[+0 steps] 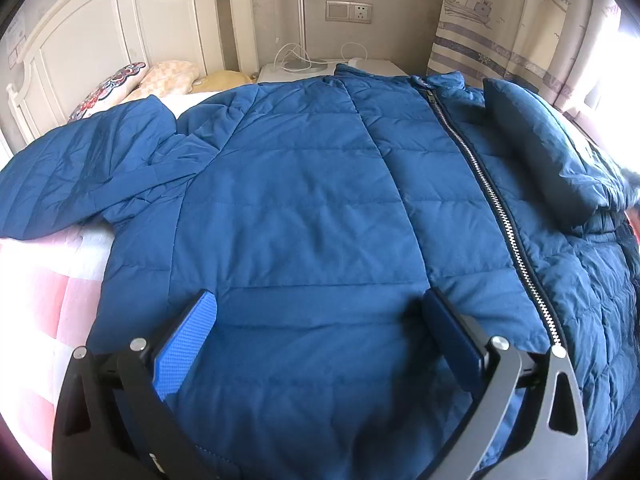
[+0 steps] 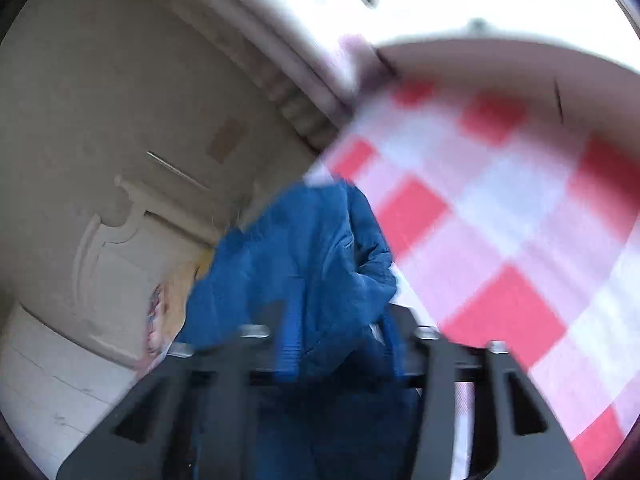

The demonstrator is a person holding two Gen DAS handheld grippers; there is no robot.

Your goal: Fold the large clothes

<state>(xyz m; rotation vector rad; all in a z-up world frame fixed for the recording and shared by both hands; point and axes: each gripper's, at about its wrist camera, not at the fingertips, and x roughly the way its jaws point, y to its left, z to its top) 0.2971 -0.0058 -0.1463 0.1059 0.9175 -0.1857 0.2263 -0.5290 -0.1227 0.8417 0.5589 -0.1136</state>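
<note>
Blue jacket (image 2: 304, 248), seemingly in right gripper (image 2: 336, 348)

Left wrist cam: we look low and close over the jacket (image 1: 312, 208) toward the far headboard (image 1: 100, 40). Right wrist cam: we're tilted, blurred, tight on jacket fabric. Both views share jacket, checked bedspread (image 2: 500, 200), headboard.

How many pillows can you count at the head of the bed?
3: a flowered pillow farthest left, a checked pillow beside it, a yellow pillow partly behind the jacket. Others may be hidden.
</note>
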